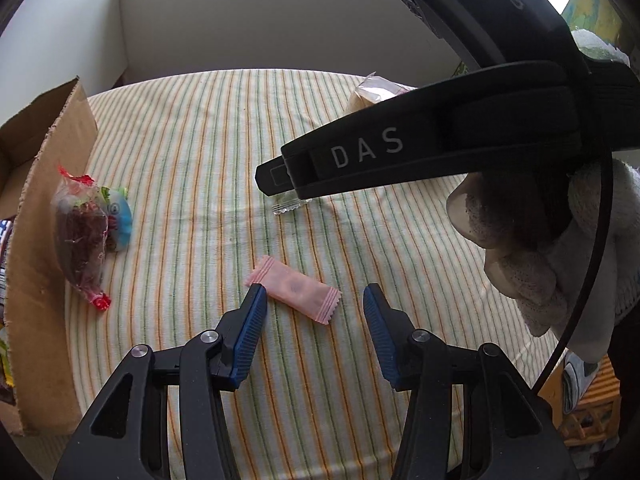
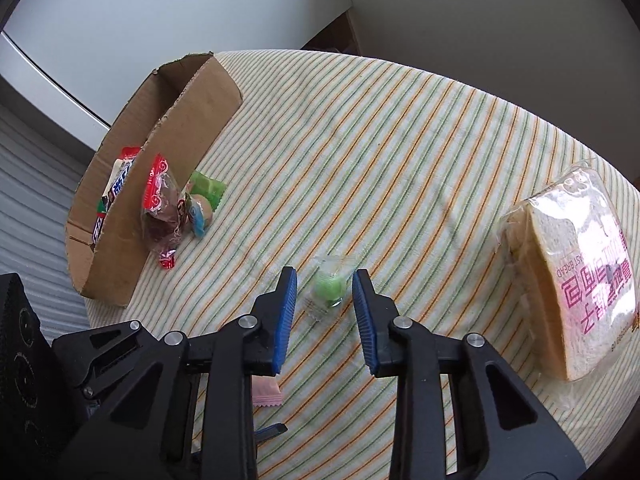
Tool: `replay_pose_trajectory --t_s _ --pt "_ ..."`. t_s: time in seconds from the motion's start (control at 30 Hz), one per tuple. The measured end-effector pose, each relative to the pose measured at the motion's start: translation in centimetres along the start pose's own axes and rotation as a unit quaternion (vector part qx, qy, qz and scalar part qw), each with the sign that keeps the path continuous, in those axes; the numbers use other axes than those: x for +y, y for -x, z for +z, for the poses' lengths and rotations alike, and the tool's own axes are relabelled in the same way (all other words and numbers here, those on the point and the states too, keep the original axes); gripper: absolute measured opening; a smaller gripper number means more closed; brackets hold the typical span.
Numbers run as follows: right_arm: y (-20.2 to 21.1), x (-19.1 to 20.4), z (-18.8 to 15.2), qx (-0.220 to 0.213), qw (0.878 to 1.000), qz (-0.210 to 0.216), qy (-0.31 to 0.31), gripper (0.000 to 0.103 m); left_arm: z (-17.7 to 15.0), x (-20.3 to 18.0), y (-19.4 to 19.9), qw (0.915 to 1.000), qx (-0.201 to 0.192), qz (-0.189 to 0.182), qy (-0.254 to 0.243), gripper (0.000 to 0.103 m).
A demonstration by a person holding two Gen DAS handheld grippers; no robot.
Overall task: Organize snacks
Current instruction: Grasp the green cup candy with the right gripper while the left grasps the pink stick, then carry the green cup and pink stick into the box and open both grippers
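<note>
A pink wrapped snack point(image 1: 294, 289) lies on the striped tablecloth between the tips of my left gripper point(image 1: 314, 294), which is open. My right gripper point(image 2: 325, 278) is open around a clear packet with a green sweet point(image 2: 329, 291) on the cloth. That packet shows partly under the right gripper's body point(image 1: 286, 204) in the left wrist view. A cardboard box point(image 2: 132, 216) at the left holds several snacks. A red-wrapped dark snack point(image 2: 162, 210) leans on its outer wall, with a blue and a green packet point(image 2: 202, 202) beside it.
A bag of sliced bread point(image 2: 572, 272) lies at the right of the table. The pink snack's end point(image 2: 266, 394) shows under the right gripper. The gloved hand point(image 1: 560, 248) holding the right gripper is at right. Walls stand behind the table.
</note>
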State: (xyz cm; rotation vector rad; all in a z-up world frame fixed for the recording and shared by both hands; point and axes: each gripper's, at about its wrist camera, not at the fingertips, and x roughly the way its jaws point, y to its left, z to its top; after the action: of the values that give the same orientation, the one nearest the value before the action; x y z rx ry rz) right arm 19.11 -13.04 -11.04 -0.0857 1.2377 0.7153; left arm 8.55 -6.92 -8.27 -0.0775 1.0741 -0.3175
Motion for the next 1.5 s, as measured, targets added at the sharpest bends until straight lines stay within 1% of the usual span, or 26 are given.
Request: replay_pose_trajectory --t_s 0.13,0.23,0.37,0.4,0.53,0.6,0.67,0.7,0.83,1.03,1.1,1.27,1.5 --pt "-0.7 -0.2 0.0 0.006 1.000 -0.013 0.004 0.019 0.0 -0.4 -0.3 1.0000 0.002 0.002 -0.004 0.049" --pt "-0.5 -0.7 0.0 0.003 1.000 -0.016 0.004 0.018 0.3 -1.1 -0.8 0.9998 0.002 0.011 -0.014 0.049" --pt "-0.1 -1.6 -0.2 0.002 1.000 -0.022 0.004 0.018 0.3 -2.0 -0.9 0.9982 0.003 0.037 -0.047 0.038" --pt "0.0 -1.8 -0.3 0.001 1.000 -0.023 0.002 0.018 0.3 -2.2 -0.9 0.9975 0.004 0.043 -0.056 0.037" --pt "0.5 -2.7 -0.5 0.000 1.000 -0.026 -0.002 0.018 -0.5 -3.1 -0.8 0.9945 0.015 0.056 -0.087 0.032" --pt "0.7 -2.9 -0.5 -0.001 1.000 -0.028 -0.002 0.018 -1.0 -3.7 -0.6 0.9918 0.022 0.063 -0.109 0.027" --pt "0.7 -2.8 -0.5 -0.002 1.000 -0.028 -0.003 0.018 -1.3 -4.3 -0.4 0.9903 0.028 0.065 -0.119 0.020" --pt "0.7 -2.8 -0.5 -0.003 1.000 -0.029 -0.003 0.018 -1.3 -4.8 -0.5 0.9898 0.031 0.065 -0.123 0.019" --pt "0.7 -2.5 -0.6 -0.005 1.000 -0.029 -0.004 0.018 -1.0 -5.3 -0.7 0.9899 0.030 0.064 -0.123 0.019" --pt "1.5 -2.7 -1.0 -0.008 1.000 -0.026 -0.006 0.018 -1.0 -4.4 -0.1 0.9918 0.023 0.052 -0.114 0.019" --pt "1.8 -2.6 -1.1 -0.010 1.000 -0.026 -0.005 0.018 -0.1 -2.5 -0.7 0.9922 0.022 0.048 -0.113 0.019" --pt "2.9 -2.1 -1.2 -0.014 1.000 -0.028 0.000 0.018 0.0 -1.6 0.1 0.9934 0.016 0.044 -0.105 0.019" --pt "4.7 -0.8 -1.2 -0.026 0.999 -0.026 0.006 0.018 0.4 0.4 2.7 0.9950 -0.010 0.044 -0.089 0.019"
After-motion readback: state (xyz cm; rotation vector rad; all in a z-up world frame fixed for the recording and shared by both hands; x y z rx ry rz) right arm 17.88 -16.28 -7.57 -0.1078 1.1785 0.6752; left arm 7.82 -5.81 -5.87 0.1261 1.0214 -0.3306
